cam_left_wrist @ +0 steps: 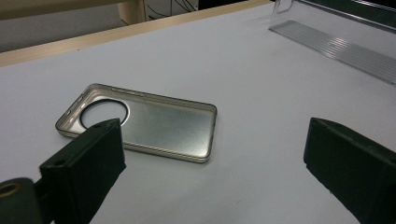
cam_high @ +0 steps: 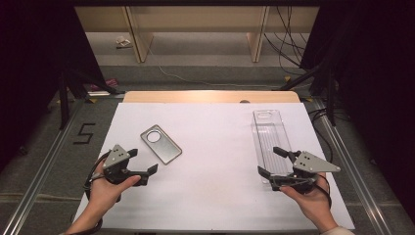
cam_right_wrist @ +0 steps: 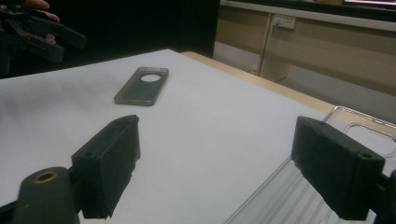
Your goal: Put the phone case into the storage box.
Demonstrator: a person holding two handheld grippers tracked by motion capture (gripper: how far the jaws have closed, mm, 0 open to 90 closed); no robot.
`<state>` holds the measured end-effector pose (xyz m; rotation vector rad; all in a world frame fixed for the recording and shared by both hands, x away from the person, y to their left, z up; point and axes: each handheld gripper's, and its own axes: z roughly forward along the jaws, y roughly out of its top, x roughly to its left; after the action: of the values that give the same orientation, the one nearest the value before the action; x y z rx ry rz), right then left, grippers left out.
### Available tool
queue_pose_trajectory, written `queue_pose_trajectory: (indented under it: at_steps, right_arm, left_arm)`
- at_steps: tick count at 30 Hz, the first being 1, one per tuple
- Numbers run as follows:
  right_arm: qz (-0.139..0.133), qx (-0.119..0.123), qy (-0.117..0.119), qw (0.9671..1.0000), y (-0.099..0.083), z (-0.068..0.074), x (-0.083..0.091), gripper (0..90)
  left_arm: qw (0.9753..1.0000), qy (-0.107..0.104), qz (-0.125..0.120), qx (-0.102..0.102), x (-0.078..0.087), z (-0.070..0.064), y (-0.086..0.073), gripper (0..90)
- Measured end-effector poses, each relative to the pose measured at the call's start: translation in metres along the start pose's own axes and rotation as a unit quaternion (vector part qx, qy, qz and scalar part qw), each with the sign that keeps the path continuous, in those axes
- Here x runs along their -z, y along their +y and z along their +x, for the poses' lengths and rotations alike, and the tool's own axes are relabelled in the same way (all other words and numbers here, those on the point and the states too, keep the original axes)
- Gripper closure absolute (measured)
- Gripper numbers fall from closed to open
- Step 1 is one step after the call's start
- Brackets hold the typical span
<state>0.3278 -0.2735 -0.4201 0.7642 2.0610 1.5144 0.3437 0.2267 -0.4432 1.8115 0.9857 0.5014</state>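
Observation:
A grey translucent phone case (cam_high: 161, 144) with a round camera hole lies open side up on the white table, left of centre; it also lies ahead of the jaws in the left gripper view, phone case (cam_left_wrist: 140, 122), and far off in the right gripper view, phone case (cam_right_wrist: 142, 86). A clear plastic tray (cam_high: 270, 137) lies at the right. My left gripper (cam_high: 143, 162) hovers open just below-left of the case, holding nothing. My right gripper (cam_high: 271, 162) stands open at the tray's near end, empty. Left gripper (cam_left_wrist: 212, 158) and right gripper (cam_right_wrist: 217, 163) jaws are wide apart.
The white sheet (cam_high: 210, 161) covers the table, with a wooden edge (cam_high: 210, 96) at the back. Metal rails run along both sides. Cables lie on the floor beyond the table. The clear tray (cam_left_wrist: 345, 44) sits at the upper right of the left gripper view.

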Motion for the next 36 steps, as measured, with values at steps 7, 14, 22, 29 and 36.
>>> queue_pose_trajectory:
  at_steps: [7, 14, 22, 29, 36]
  right_arm:
    - [-0.001, 0.001, 0.0, 1.0, 0.0, 0.0, 0.0, 16.7]
    - [0.001, 0.002, 0.0, 1.0, 0.001, 0.001, -0.002, 16.6]
    - [0.006, 0.007, 0.002, 1.0, 0.003, 0.005, -0.006, 16.5]
    - [0.002, 0.006, 0.002, 1.0, 0.003, 0.004, -0.005, 16.4]
    - [0.002, 0.005, 0.005, 1.0, 0.002, 0.003, -0.004, 16.4]
  left_arm:
    - [1.0, 0.003, 0.0, -0.001, 0.0, 0.0, 0.0, 5.6]
    - [0.9988, 0.045, -0.017, 0.009, -0.005, 0.002, 0.015, 38.1]
    - [0.9991, 0.029, 0.029, 0.007, -0.046, 0.002, 0.04, 89.8]
    - [0.9958, 0.013, 0.09, 0.01, -0.105, -0.008, 0.049, 89.9]
    - [0.9893, 0.021, 0.144, 0.003, -0.145, -0.007, 0.049, 89.9]
